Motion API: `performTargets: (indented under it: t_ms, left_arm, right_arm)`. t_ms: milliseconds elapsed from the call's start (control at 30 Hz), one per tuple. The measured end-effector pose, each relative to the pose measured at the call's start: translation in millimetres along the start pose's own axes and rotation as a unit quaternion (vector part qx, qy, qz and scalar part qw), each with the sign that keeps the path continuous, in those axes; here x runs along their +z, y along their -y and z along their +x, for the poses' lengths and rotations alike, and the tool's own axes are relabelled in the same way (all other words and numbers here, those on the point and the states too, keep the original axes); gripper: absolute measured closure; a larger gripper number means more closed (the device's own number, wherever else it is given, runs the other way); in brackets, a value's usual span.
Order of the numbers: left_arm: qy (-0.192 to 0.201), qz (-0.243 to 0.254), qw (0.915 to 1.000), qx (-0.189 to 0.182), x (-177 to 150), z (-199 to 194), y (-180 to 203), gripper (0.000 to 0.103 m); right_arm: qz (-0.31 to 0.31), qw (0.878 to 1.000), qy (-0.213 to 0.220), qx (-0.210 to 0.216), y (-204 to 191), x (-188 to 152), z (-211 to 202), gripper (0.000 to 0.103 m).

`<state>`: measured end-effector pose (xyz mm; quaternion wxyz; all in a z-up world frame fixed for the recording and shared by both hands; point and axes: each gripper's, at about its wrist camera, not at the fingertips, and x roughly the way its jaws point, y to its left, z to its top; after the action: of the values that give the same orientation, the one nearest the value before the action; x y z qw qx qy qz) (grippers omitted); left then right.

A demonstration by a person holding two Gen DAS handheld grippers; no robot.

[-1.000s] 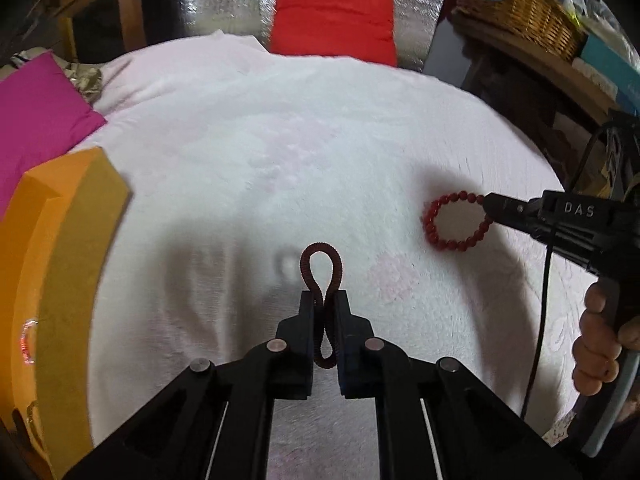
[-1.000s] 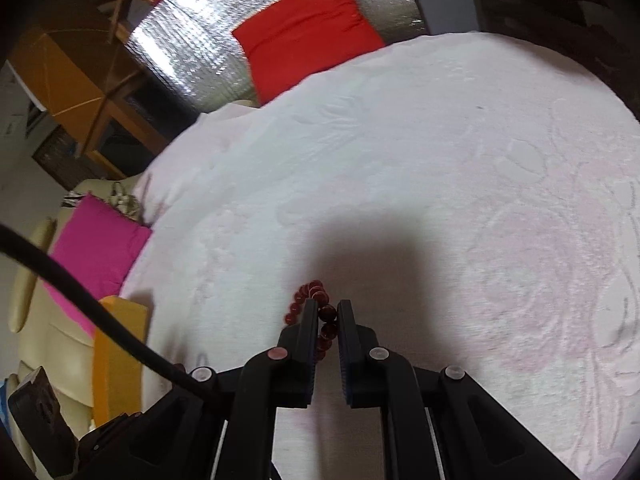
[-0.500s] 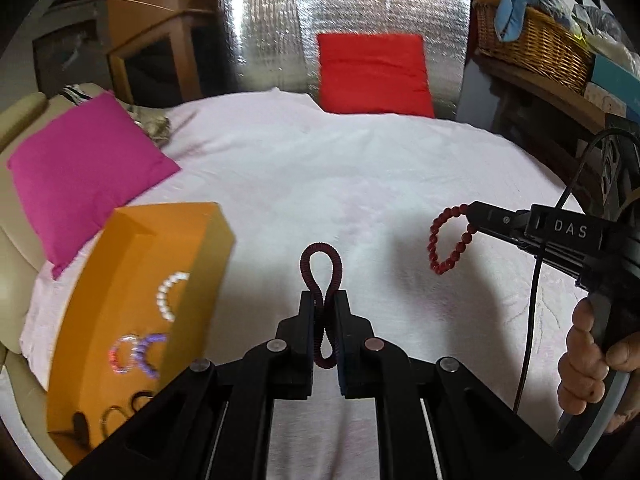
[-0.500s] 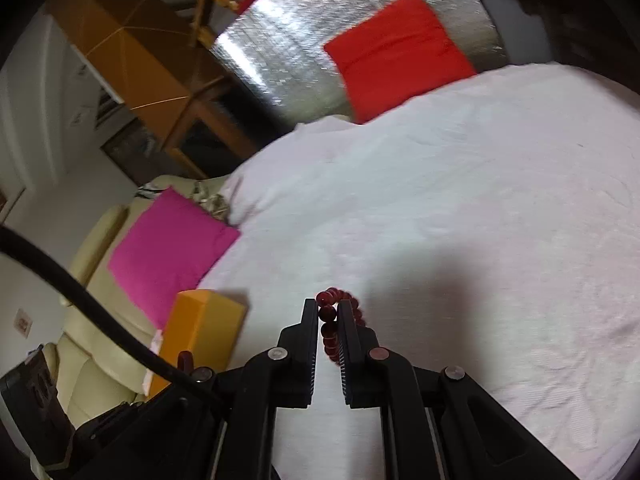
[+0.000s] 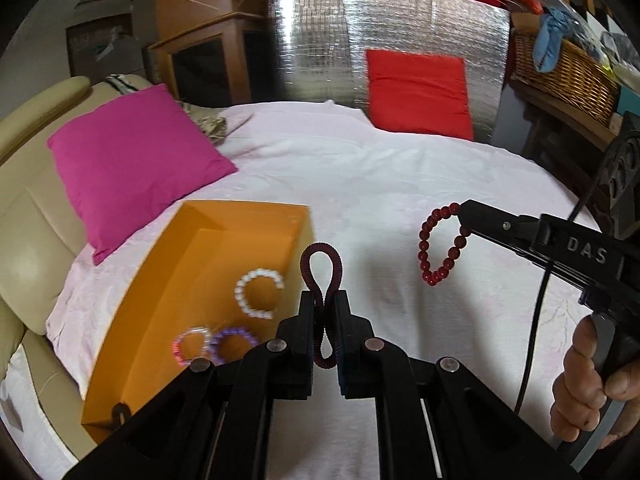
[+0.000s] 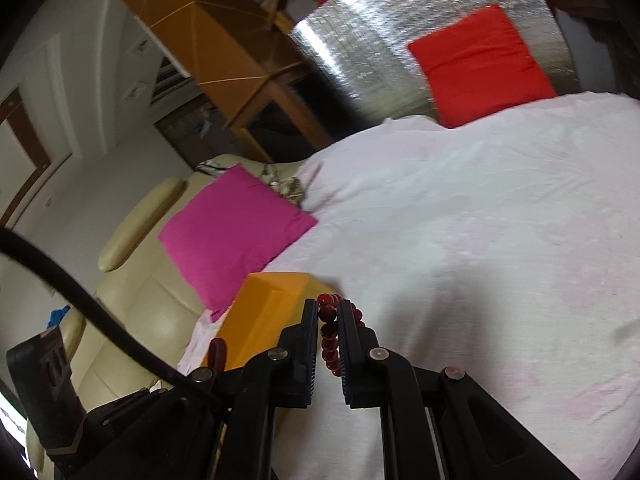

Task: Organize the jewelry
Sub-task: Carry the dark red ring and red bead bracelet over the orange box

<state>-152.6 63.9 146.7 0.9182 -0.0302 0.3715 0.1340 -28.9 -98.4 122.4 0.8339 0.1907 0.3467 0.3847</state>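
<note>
Both loads lifted off the bed: left gripper (image 5: pixel 324 312) clamps coil band (image 5: pixel 321 276), right gripper (image 6: pixel 328 320) clamps bead bracelet (image 5: pixel 440 248); carry underway, next drop both into box (image 5: pixel 224 224).

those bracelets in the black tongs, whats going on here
A person is sorting jewelry on a bed. The left tongs pinch a dark red coiled band; the right tongs grip a red beaded bracelet that hangs above the white bedspread. An open orange box at the left already holds white, pink and purple bracelets.
</note>
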Motion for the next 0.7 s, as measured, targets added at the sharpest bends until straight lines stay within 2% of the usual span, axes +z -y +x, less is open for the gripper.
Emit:
performTargets:
  t_ms: [267,700]
  left_arm:
    - [0.004,-0.029,0.9992,0.027,-3,-5,-42,0.094]
    - [-0.018,-0.059,0.9953,0.075,-23,3,-95,0.094]
  right_arm:
    - [-0.046,0.998,-0.007,0.032,-41,-15,13,0.092]
    - [-0.065,0.994,-0.035,0.079,-68,-31,43,0.092]
